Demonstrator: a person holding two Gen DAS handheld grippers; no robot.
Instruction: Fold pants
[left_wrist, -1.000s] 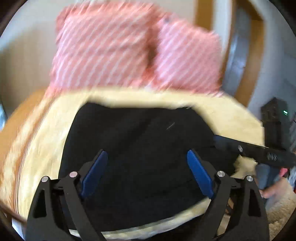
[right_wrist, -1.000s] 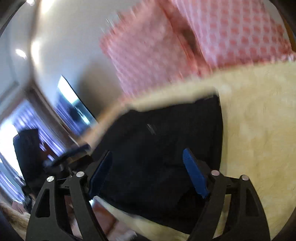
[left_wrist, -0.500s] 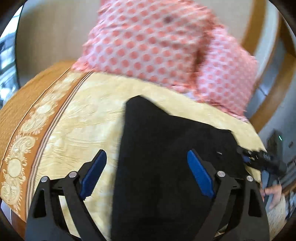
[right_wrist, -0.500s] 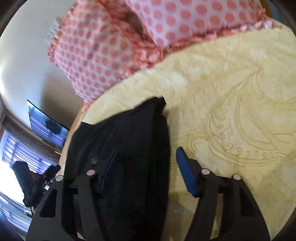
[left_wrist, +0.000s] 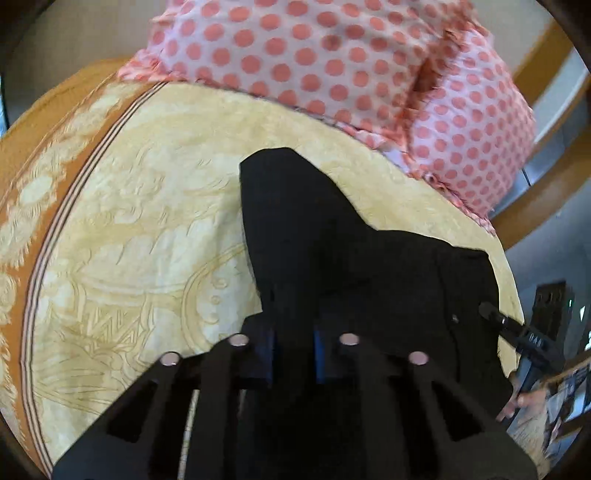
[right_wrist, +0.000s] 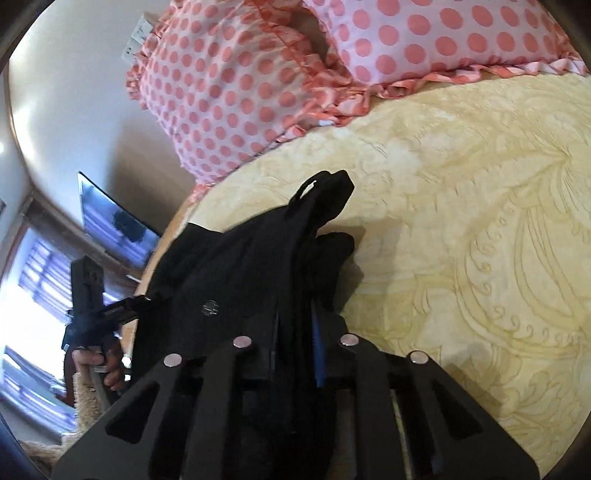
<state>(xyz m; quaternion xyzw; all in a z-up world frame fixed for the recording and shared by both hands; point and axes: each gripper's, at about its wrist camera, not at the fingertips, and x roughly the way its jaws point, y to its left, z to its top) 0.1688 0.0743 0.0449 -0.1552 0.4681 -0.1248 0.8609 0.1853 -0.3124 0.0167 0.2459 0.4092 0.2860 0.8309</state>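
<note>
The black pants (left_wrist: 332, 243) lie on a yellow patterned bedspread (left_wrist: 147, 221). My left gripper (left_wrist: 293, 350) is shut on the pants' near edge, black cloth between its blue pads. My right gripper (right_wrist: 295, 350) is also shut on the pants (right_wrist: 240, 266), gripping a bunched edge with a belt loop showing beyond it. The right gripper shows at the right of the left wrist view (left_wrist: 517, 332), at the pants' far side. The left gripper shows at the left of the right wrist view (right_wrist: 110, 314).
Two pink pillows with red dots (left_wrist: 332, 55) (right_wrist: 240, 85) rest at the head of the bed. An orange border (left_wrist: 22, 206) runs along the bedspread's left edge. A dark speaker-like box (left_wrist: 550, 306) and a wall screen (right_wrist: 110, 225) stand beyond the bed.
Both grippers were open over the pants and have closed on the cloth. The views swung toward the pillows, and the pants look bunched narrower than a second ago.
</note>
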